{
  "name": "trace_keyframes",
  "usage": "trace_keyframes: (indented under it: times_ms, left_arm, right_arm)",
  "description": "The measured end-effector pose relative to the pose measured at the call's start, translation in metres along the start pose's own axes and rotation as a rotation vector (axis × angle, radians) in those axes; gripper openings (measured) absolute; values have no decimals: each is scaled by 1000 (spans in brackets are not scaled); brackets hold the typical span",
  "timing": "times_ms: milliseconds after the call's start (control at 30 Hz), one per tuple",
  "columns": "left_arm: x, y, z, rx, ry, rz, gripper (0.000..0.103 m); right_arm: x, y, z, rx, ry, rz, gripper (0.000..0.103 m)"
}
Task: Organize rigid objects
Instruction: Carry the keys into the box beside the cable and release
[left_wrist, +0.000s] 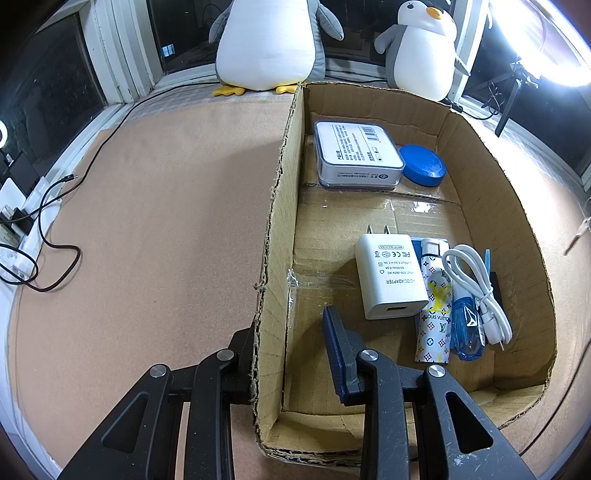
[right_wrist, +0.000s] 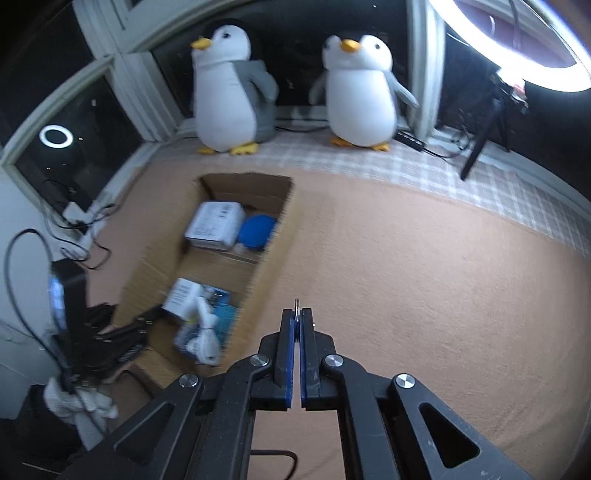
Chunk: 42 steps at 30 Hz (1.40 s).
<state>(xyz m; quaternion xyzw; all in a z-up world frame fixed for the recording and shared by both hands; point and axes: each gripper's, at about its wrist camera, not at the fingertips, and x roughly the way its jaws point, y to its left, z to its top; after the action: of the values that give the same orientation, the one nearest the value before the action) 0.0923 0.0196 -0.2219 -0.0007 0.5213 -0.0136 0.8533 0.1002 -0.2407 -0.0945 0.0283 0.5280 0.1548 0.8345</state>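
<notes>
Several items already lie in the cardboard box (left_wrist: 480, 177); your left tongs (left_wrist: 291, 332) stand released astride its wall, and your right tongs (right_wrist: 297, 314) clench a thin metal piece (right_wrist: 297, 305), still left to place.

Cardboard box (left_wrist: 280, 206): raw corrugated, matt, torn rough edges; glossy clear tape (left_wrist: 317, 282) on floor. Charger (left_wrist: 388, 275): smooth white plastic, satin. Round lid (left_wrist: 423, 165): blue plastic, slight sheen. Tabletop (left_wrist: 155, 206): matt, fine-grained cloth-like cover. Penguin toys (right_wrist: 231, 92): soft plush.
</notes>
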Motion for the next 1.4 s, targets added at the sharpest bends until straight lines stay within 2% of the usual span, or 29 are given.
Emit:
trace_keyframes:
  times_ms: [233,433,567,733,800,1033,1067,1133,1200,1400]
  left_arm:
    - [0,1,0,-4,-1,-3,31]
    - [0,2,-1,-9,0,-7,31]
    - [0,2,-1,-12,0,-7,31]
    - [-1,1,-1,-11,1,-5,31]
    - [0,1,-1,-11,1,-5,31]
    - [0,1,-1,-12,1,-6,31]
    - [0,1,-1,-12,1,-6,31]
    - [0,1,-1,-12,1,-5,31]
    - [0,1,-1,-12,1,-6,31]
    - [0,2,-1,-12,1,-5,31]
  right_arm:
    - [-5,56,2,-71,14,135,2]
    - [23,96,-5,-121,92,231,2]
    - [49,103,-9,-116,156,260,2]
    - [79,96,-6,-90,209,244,2]
    - [85,92,-1,-68,210,264,2]
    - [97,91,12,-69,214,240,5]
    - [99,92,13,-72,220,235,7]
    - [99,92,14,-66,217,225,23]
    - [98,90,16,-57,206,217,32]
    - [92,87,19,-51,186,205,33]
